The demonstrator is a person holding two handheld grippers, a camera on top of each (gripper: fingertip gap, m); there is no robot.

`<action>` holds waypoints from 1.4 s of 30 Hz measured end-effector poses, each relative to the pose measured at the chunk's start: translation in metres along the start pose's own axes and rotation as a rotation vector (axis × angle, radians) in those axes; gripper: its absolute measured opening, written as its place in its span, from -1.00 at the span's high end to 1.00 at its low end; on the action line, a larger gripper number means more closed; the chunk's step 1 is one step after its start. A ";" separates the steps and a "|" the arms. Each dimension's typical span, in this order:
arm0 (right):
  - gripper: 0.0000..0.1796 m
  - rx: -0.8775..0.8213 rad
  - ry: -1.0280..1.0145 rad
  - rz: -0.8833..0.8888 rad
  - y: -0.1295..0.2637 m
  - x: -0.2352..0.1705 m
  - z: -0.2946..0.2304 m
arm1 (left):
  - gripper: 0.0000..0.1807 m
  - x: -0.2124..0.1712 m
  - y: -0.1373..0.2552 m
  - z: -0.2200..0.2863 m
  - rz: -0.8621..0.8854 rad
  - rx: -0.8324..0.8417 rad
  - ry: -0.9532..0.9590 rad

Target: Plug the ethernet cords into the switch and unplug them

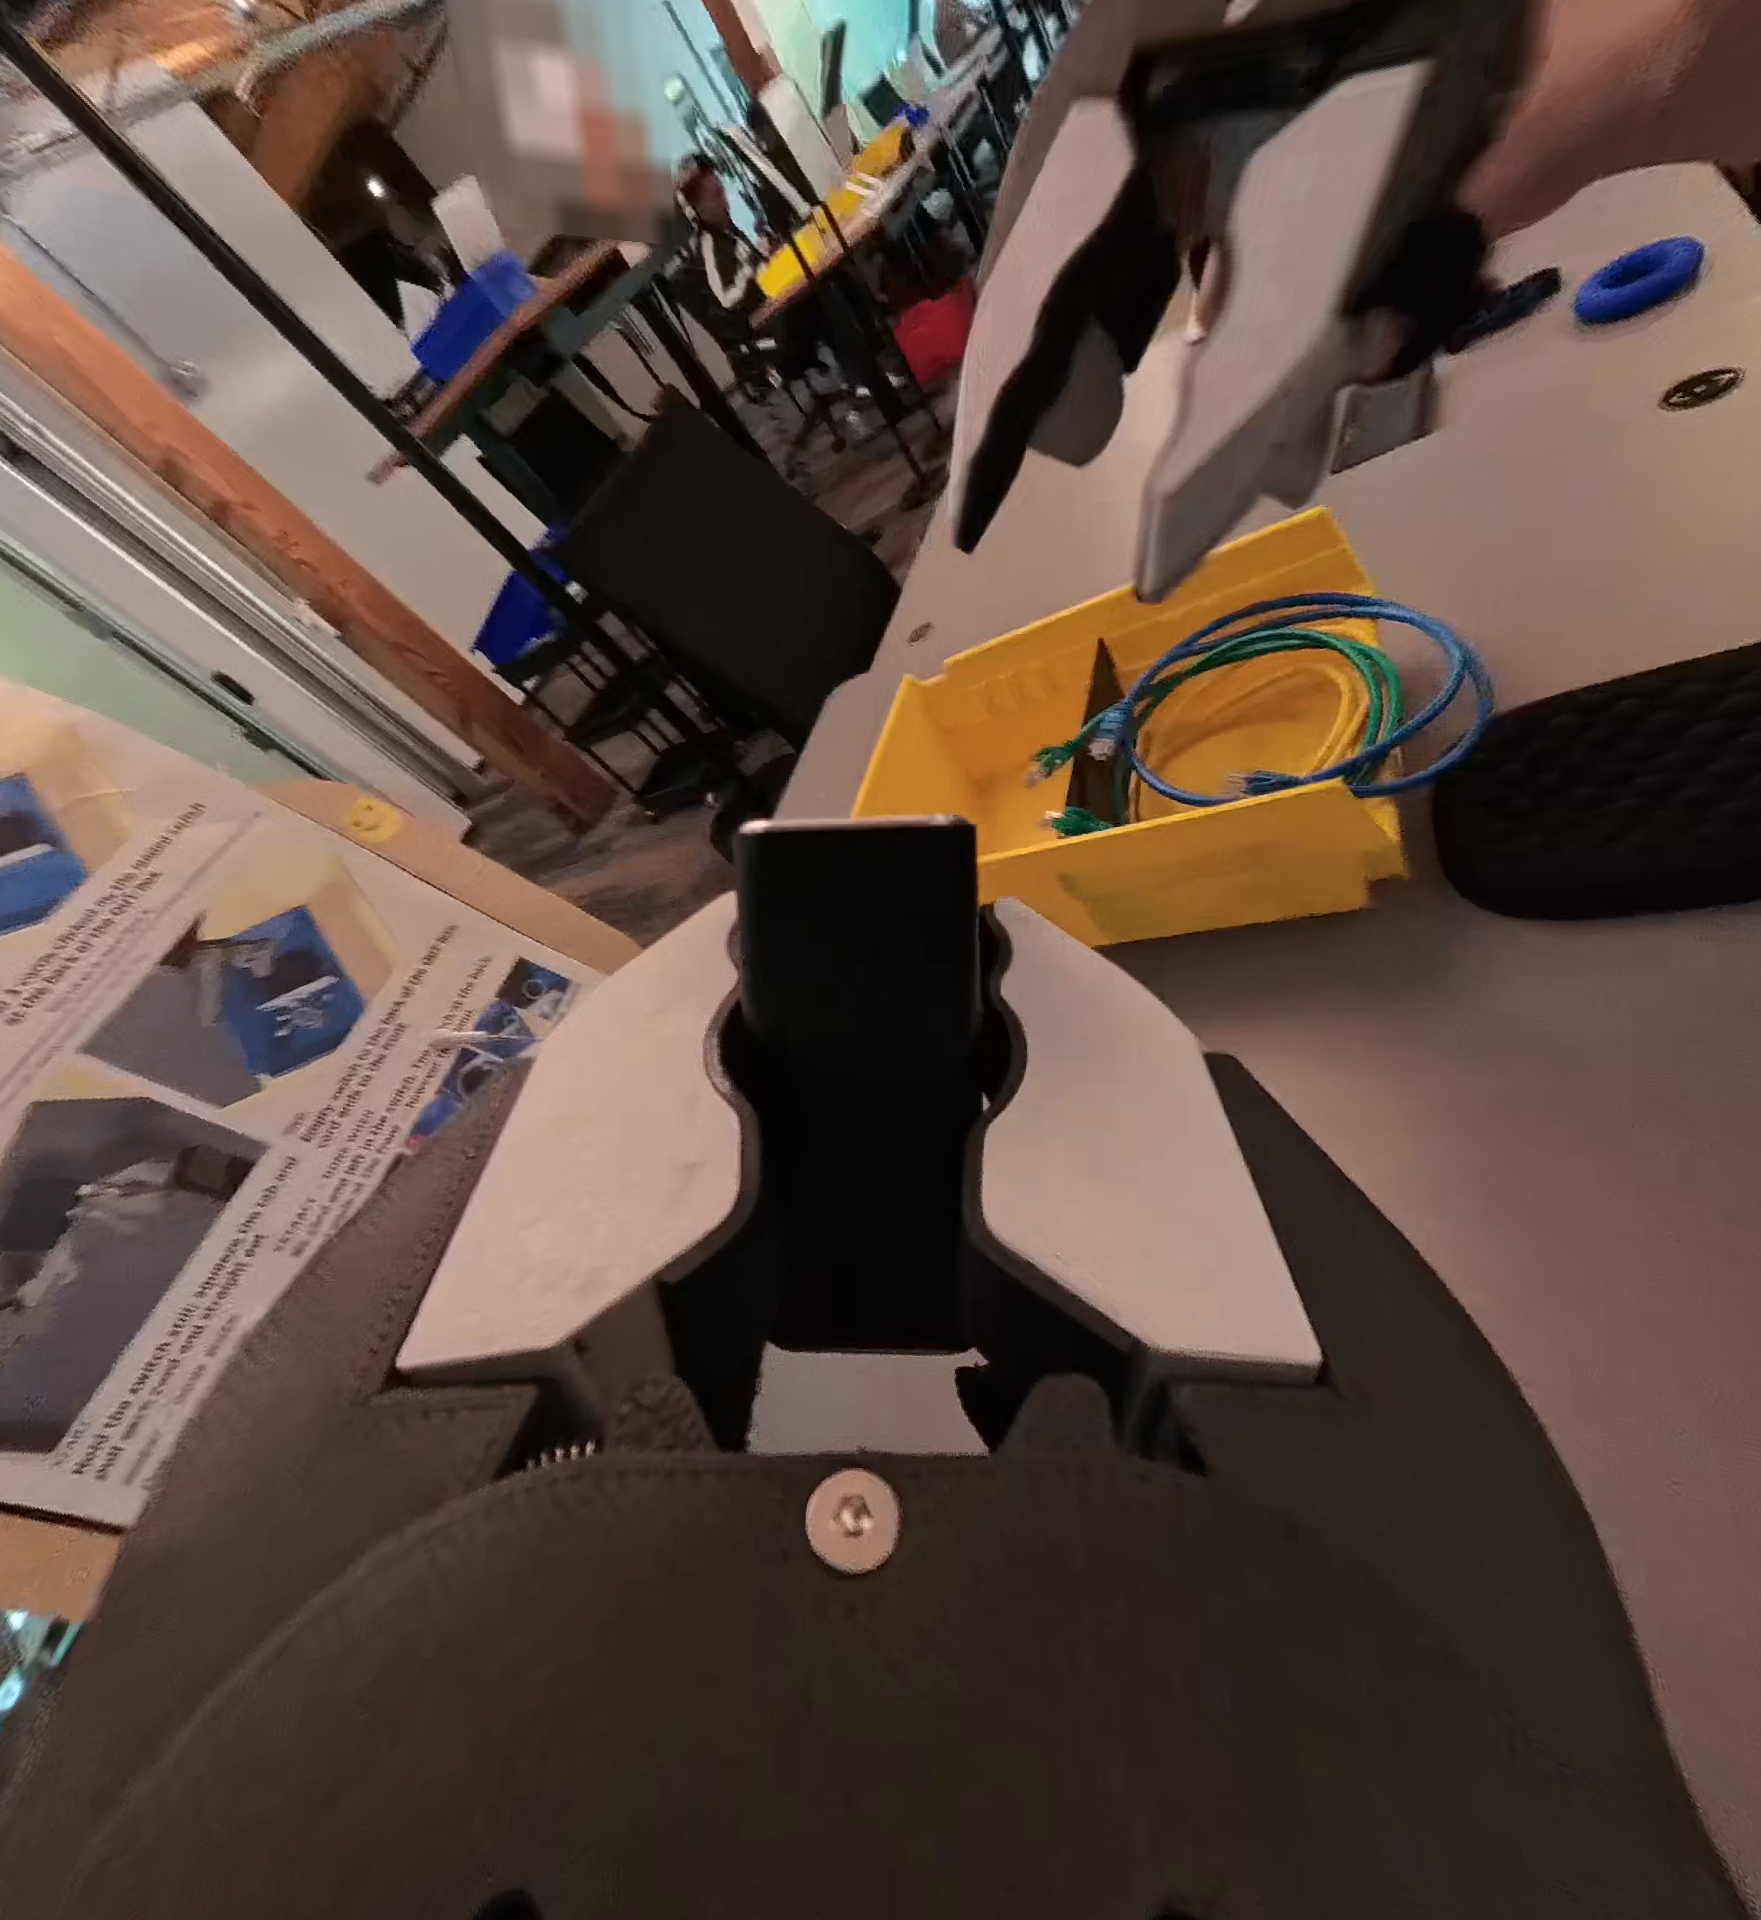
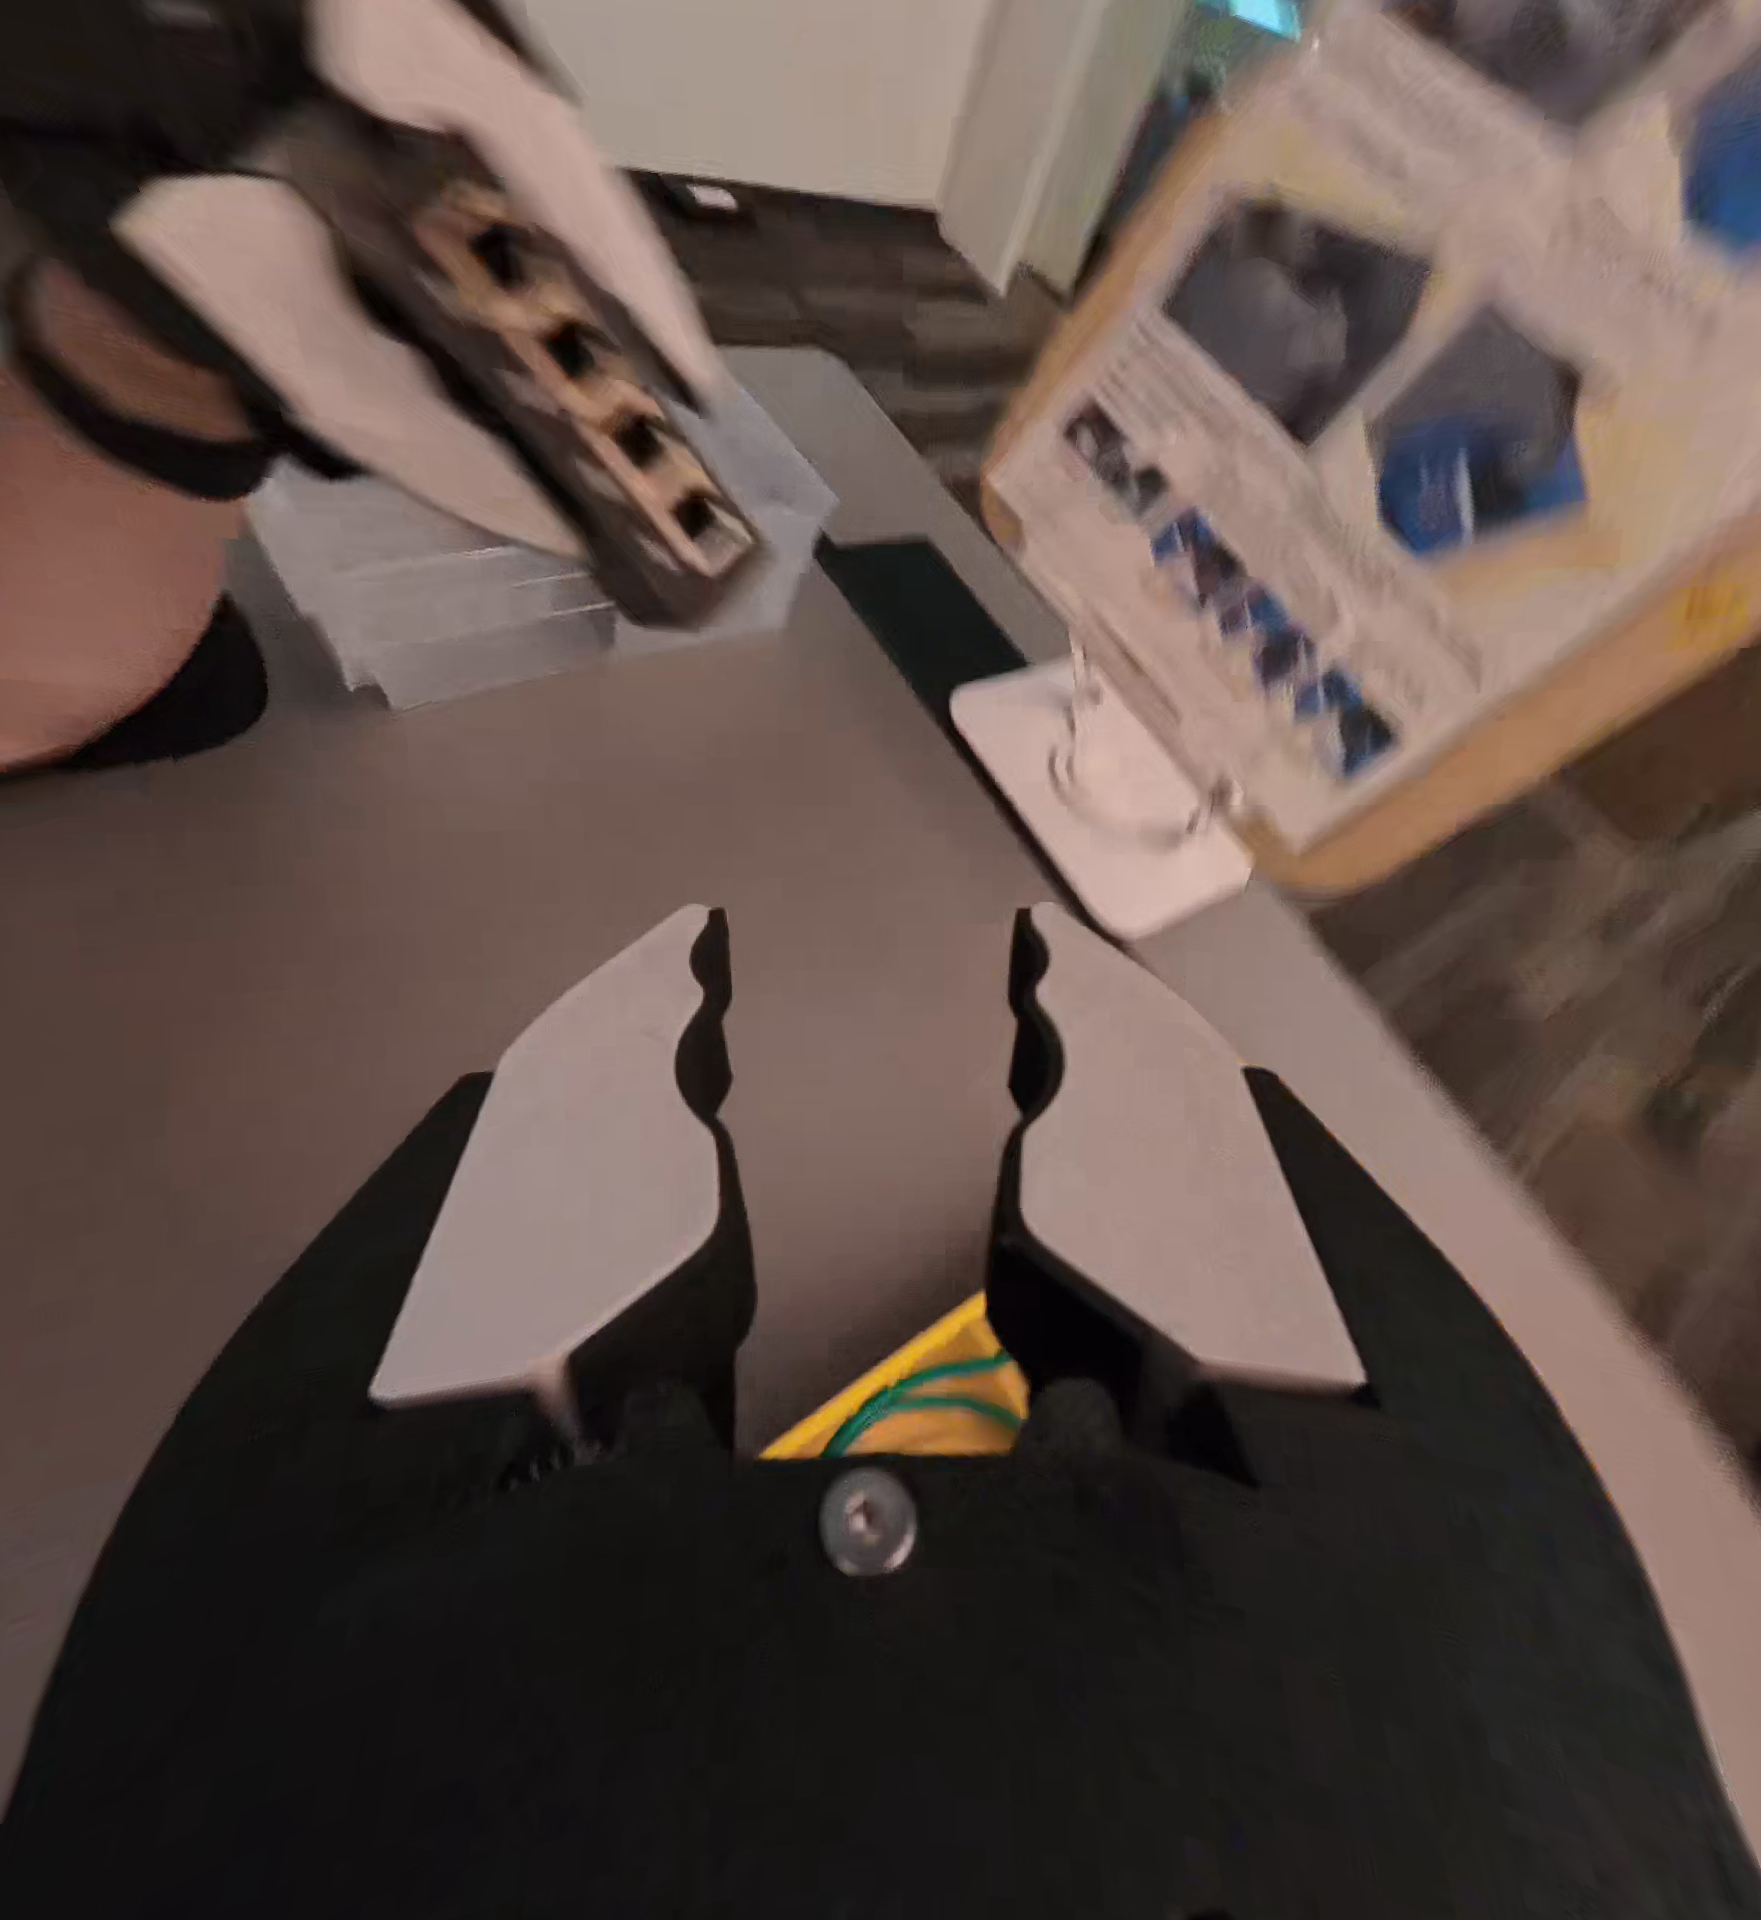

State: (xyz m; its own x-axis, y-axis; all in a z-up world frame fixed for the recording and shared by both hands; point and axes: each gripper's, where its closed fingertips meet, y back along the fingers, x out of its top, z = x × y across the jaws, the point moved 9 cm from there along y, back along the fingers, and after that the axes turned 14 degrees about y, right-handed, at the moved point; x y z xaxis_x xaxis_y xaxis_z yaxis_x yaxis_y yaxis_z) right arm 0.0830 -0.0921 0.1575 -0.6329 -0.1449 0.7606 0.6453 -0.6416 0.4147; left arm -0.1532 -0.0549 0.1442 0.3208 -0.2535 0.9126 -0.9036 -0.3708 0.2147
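My left gripper (image 1: 858,914) is shut on a black switch (image 1: 855,997) and holds it above the grey table. In the right wrist view the switch (image 2: 585,395) shows a row of several empty ports, clamped by the left gripper (image 2: 647,488). Blue, green and yellow ethernet cords (image 1: 1302,717) lie coiled in a yellow bin (image 1: 1188,862) on the table. My right gripper (image 2: 868,920) is open and empty above the table; in the left wrist view it (image 1: 1063,561) hangs just above the bin's far edge. A corner of the bin (image 2: 897,1403) shows under it.
An instruction sheet on a cardboard board (image 1: 128,1143) stands at the left on a clear stand (image 2: 1115,790). A black padded mat (image 1: 1655,769) lies right of the bin. A blue ring (image 1: 1640,275) sits far back. Clear plastic trays (image 2: 440,603) lie under the switch. My right fingertips sit around 11 cm from my left ones.
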 end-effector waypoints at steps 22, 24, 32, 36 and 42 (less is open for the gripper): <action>0.63 -0.332 0.472 -0.706 -0.023 -0.064 0.040 | 0.27 -0.012 0.022 -0.028 0.069 -0.207 0.223; 0.63 -0.297 0.410 -0.872 -0.029 -0.105 0.067 | 0.27 -0.012 0.026 -0.032 0.068 -0.173 0.227; 0.63 -0.017 -0.181 -1.075 -0.080 -0.227 0.114 | 0.27 -0.013 0.024 -0.028 0.017 -0.148 0.189; 0.63 0.177 -0.260 -1.058 -0.094 -0.254 0.110 | 0.27 -0.011 0.024 -0.028 0.027 -0.159 0.192; 0.61 0.294 -0.154 -0.948 -0.096 -0.264 0.110 | 0.28 -0.012 0.025 -0.029 0.027 -0.174 0.192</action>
State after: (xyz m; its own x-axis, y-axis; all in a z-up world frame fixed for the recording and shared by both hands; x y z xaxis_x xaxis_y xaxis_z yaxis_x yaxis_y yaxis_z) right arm 0.2349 0.0912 -0.0278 -0.8914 0.4420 0.0997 -0.0037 -0.2271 0.9739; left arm -0.1876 -0.0354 0.1486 0.2510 -0.0805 0.9646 -0.9517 -0.2028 0.2307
